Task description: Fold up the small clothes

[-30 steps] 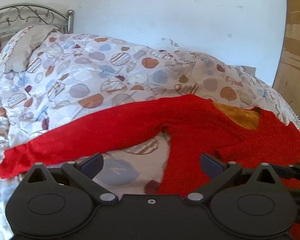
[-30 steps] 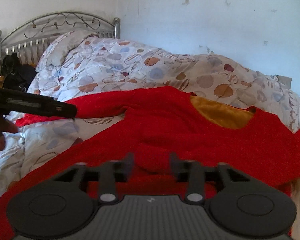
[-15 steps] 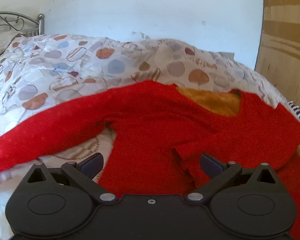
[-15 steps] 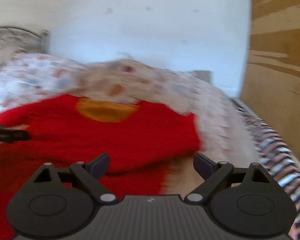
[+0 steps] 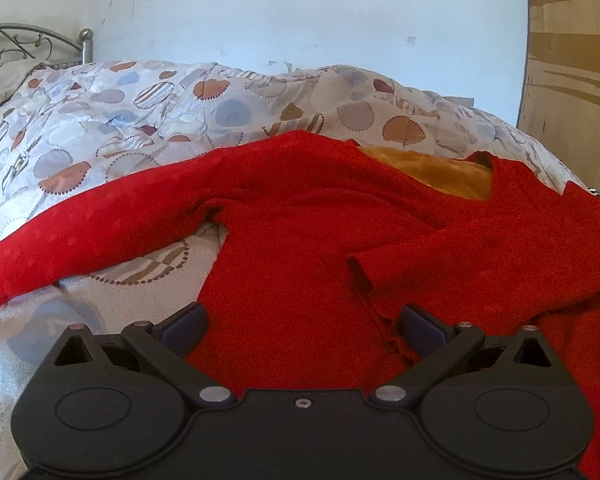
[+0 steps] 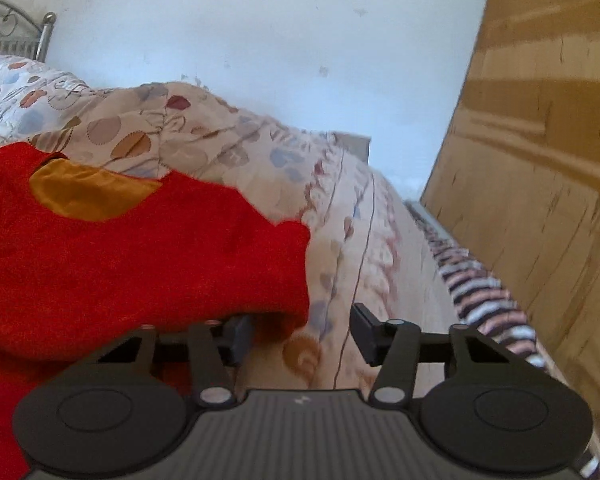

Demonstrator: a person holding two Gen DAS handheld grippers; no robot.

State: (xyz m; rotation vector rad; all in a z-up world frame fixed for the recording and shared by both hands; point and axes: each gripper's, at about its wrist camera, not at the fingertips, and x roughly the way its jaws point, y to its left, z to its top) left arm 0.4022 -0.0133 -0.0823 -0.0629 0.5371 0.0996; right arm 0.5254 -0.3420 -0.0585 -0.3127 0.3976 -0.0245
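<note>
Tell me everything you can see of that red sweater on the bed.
The red sweater is a fuzzy knit with long sleeves and an orange-brown lining at the neck opening. It lies spread on the patterned quilt. One sleeve stretches out flat toward the headboard; the other is folded across the chest. The open left tongs hover over its body; the open right tongs sit at its side edge.

Parted right tongs (image 6: 302,332) beside red sweater (image 6: 140,264)
</note>
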